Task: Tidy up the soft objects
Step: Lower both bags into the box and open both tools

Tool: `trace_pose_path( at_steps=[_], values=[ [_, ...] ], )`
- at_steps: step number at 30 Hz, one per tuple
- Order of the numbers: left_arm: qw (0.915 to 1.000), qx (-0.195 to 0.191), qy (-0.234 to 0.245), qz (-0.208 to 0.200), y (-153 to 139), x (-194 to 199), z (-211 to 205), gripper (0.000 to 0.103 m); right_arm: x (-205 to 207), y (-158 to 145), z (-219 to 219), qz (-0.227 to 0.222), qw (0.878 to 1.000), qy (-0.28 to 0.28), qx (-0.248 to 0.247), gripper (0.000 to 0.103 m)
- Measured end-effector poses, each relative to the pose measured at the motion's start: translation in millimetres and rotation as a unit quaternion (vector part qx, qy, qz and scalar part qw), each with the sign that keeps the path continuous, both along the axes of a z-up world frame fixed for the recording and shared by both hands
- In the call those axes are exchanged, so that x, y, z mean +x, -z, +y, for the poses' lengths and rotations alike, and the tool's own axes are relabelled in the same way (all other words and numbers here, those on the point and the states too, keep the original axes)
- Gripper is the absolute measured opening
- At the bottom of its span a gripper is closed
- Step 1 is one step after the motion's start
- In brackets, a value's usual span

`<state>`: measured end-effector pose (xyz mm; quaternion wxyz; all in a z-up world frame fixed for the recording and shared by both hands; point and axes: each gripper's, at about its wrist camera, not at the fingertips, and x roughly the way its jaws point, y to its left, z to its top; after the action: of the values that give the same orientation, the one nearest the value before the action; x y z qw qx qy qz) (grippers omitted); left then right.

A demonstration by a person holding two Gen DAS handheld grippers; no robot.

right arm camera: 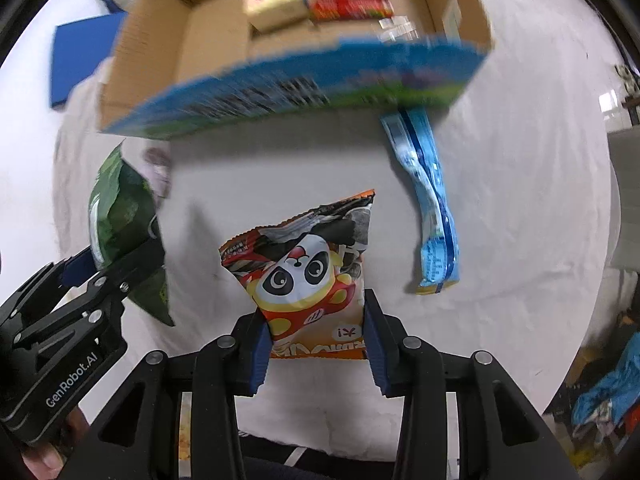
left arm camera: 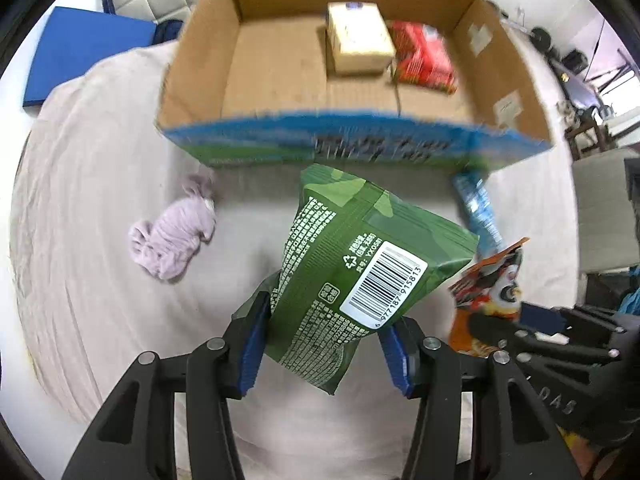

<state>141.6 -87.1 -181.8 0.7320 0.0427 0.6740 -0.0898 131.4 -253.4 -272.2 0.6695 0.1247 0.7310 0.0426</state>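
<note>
My left gripper [left arm camera: 324, 336] is shut on a green snack bag [left arm camera: 360, 264] and holds it above the white cloth, in front of the open cardboard box [left arm camera: 280, 76]. My right gripper [right arm camera: 316, 336] is shut on an orange panda snack bag [right arm camera: 308, 276], also lifted in front of the box [right arm camera: 208, 44]. In the right wrist view the green bag [right arm camera: 120, 216] and the left gripper [right arm camera: 100, 276] are at the left. In the left wrist view the panda bag [left arm camera: 492, 280] is at the right. The box holds a cream pack [left arm camera: 356, 36] and a red pack [left arm camera: 424, 56].
A light blue packet [right arm camera: 428, 200] lies on the cloth right of the panda bag. A crumpled lilac cloth [left arm camera: 176, 232] lies on the left. A blue board [left arm camera: 84, 52] lies at the far left. Chairs and clutter stand beyond the table's right edge.
</note>
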Motion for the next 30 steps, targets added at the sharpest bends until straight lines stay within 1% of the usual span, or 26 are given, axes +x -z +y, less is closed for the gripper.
trace_pose_path(
  at_steps=[1, 2, 5, 6, 7, 8, 12, 15, 18, 21, 24, 26, 28, 30],
  values=[
    [1.0, -0.004, -0.001, -0.006, -2.9, -1.7, 3.7, 0.049, 1.3, -9.5, 0.8, -0.009, 1.0, -0.002, 0.002, 0.043],
    [0.9999, -0.008, -0.002, -0.014, -12.6, 3.6, 4.5, 0.049, 2.7, -17.3, 0.9, -0.016, 1.0, -0.003, 0.005, 0.043],
    [0.9991, -0.021, -0.007, -0.037, -39.1, 6.2, 5.5, 0.049, 9.6, -53.9, -2.0, -0.048, 0.999, -0.008, 0.01, 0.043],
    [0.9987, -0.026, -0.01, -0.042, -41.2, 9.7, 2.8, 0.049, 12.6, -64.2, -0.7, -0.058, 0.998, -0.008, 0.01, 0.043],
    [0.9982, -0.031, -0.011, -0.05, -52.3, 13.8, 2.8, 0.049, 17.6, -71.0, 2.0, -0.065, 0.998, -0.008, 0.011, 0.043],
    [0.9979, -0.033, -0.011, -0.054, -53.5, 15.3, 7.2, 0.049, 23.4, -82.7, 1.1, -0.076, 0.997, -0.008, 0.01, 0.043],
    [0.996, -0.042, -0.016, -0.077, -75.5, 37.7, 8.6, 0.049, 43.9, -107.5, -0.7, -0.107, 0.994, -0.006, -0.001, 0.043],
    [0.9948, -0.046, -0.025, -0.087, -81.6, 62.1, 8.4, 0.049, 64.6, -118.0, -8.6, -0.119, 0.993, 0.002, -0.013, 0.043],
    [0.9946, -0.053, -0.036, -0.082, -83.4, 86.5, 10.4, 0.049, 85.1, -120.8, -13.2, -0.125, 0.992, 0.013, -0.031, 0.043],
    [0.9947, -0.063, -0.055, -0.06, -74.5, 114.6, 15.4, 0.049, 107.4, -116.2, -16.8, -0.121, 0.991, 0.024, -0.044, 0.043],
    [0.9939, -0.062, -0.081, -0.042, -61.9, 144.3, 21.4, 0.049, 131.9, -98.0, -20.7, -0.11, 0.991, 0.033, -0.063, 0.043],
    [0.9933, -0.058, -0.095, -0.03, -52.0, 161.7, 23.4, 0.049, 141.4, -91.1, -23.3, -0.099, 0.992, 0.039, -0.07, 0.043],
    [0.9926, -0.051, -0.109, -0.017, -36.8, 181.4, 24.8, 0.049, 154.8, -73.0, -25.7, -0.087, 0.992, 0.045, -0.078, 0.042],
    [0.9921, -0.042, -0.118, -0.009, -24.3, 192.6, 25.2, 0.049, 165.4, -51.6, -28.1, -0.076, 0.992, 0.049, -0.086, 0.042]
  ],
)
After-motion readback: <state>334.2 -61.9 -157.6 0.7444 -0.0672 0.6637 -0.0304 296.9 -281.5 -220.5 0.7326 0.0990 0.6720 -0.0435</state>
